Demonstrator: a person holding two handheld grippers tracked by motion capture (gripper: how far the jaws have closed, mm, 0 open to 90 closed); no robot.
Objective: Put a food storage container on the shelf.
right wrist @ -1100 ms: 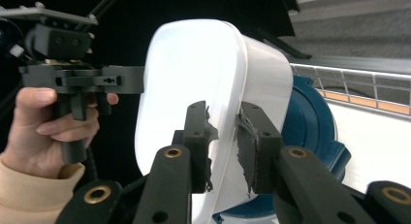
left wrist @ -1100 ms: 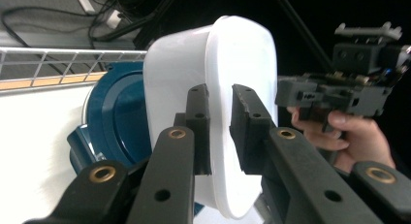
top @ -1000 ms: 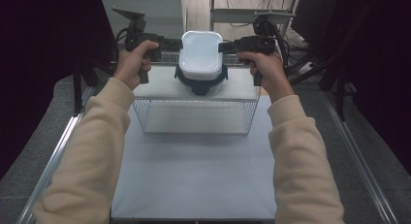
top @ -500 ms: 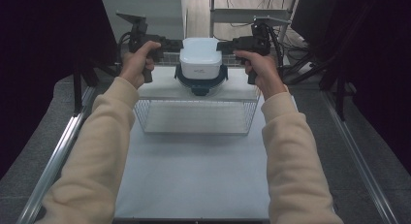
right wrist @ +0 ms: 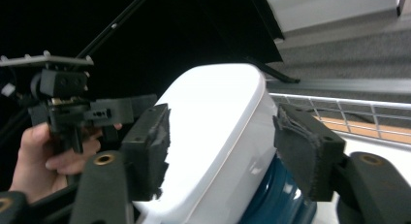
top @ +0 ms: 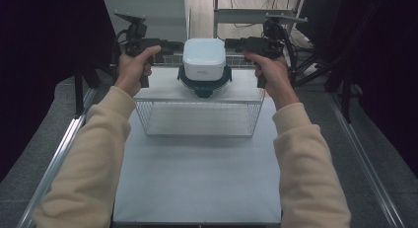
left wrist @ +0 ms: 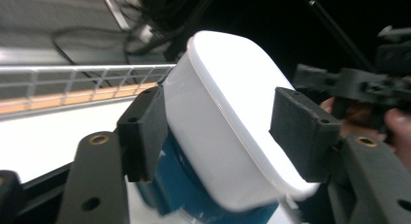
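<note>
Flanking the white box (top: 204,58) from both sides, I hold my left gripper (top: 170,46) and my right gripper (top: 231,43) level, pointing in at each other, high at the far end of the table (top: 197,178). The box sits on a dark blue base (top: 204,85), and that stack stands on the flat white top of a wire basket (top: 199,119) turned bottom up.

Seen along my left gripper (left wrist: 220,122), the jaws have just been opening. The box (left wrist: 228,122) lies between them, tilted in that view, and the right pad stands clear of the white lid edge. The left pad sits right against the box wall and the blue base (left wrist: 194,204); I cannot tell whether it touches.

Seen along my right gripper (right wrist: 228,146), the jaws have also just been opening. The box (right wrist: 218,132) fills the space between the worn pads; the left pad overlaps its white side, while a thin gap shows at the right pad. Neither pair is squeezing it.

My left hand (top: 134,67) and right hand (top: 273,74) wrap the handles, sleeves (top: 93,154) running back toward me. Beyond the box in the right gripper view I see my other hand (right wrist: 43,156) on its gripper.
</note>
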